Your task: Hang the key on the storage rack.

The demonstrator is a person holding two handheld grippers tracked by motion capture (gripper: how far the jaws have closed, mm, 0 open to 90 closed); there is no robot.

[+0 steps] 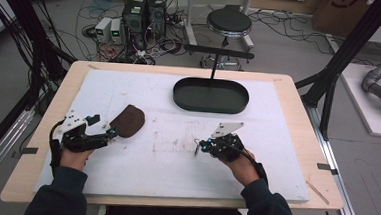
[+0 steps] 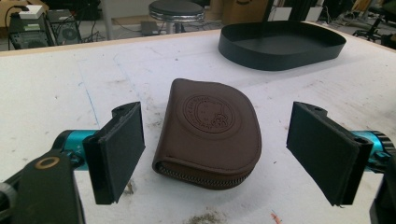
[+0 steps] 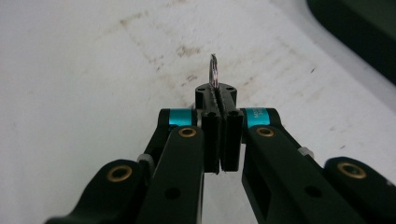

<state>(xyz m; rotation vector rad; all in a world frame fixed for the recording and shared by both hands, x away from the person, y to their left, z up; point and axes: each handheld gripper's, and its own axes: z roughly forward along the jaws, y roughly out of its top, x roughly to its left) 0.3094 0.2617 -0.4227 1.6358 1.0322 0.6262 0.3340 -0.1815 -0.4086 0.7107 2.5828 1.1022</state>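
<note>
Claw-wise, our left claw gapes around the brown pouch lying flat on the bench; our right claw pinches a thin metal ring, edge-on. Open pad lies between; the black tray sits farther back.

The pouch is dark brown, with a round cartoon-cat emblem pressed into its top and a darker zip along its near edge. The oval tray at the far side is plain black. The mat is white, smudged with brownish stains near the middle, on a pale wood table. Both the left gripper and the right gripper are black with turquoise bands and brass-coloured rivets; the right one pinches a thin silvery ring.
</note>
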